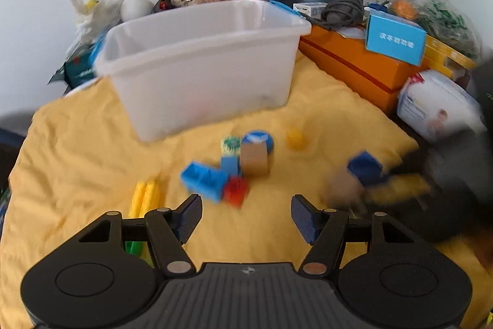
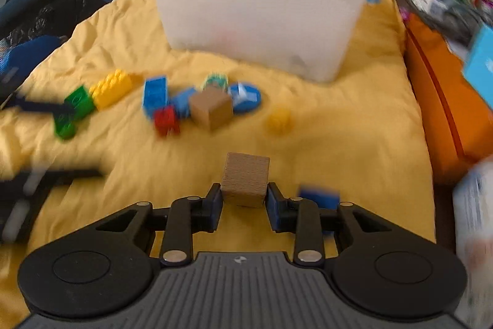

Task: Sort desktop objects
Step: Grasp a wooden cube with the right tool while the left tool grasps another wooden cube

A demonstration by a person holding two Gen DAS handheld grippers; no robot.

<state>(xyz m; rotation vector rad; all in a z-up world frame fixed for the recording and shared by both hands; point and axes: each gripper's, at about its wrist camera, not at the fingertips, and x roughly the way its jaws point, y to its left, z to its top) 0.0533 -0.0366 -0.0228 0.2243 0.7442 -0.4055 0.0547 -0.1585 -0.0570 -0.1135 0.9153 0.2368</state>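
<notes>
While a rumpled yellow cloth [image 2: 323,125] covers the desk, I see the white bin [image 2: 255,11] looking empty; my right tool [image 2: 243,199] clamps a wooden cube [image 2: 245,179], my left tool [image 1: 246,215] gapes wide, empty.

Bin [image 2: 255,11] stands behind scattered bricks [image 2: 155,97] on the cloth [image 2: 339,150]; boxes [image 2: 437,100] lie right

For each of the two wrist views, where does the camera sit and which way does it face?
Left wrist: behind the open left gripper, angled down over the yellow cloth toward the white bin; the blurred right gripper shows at right.
Right wrist: behind the right gripper, its pads against a wooden cube, facing the white bin.
Shared: bin, cloth, the toy pile with a second wooden cube.
</notes>
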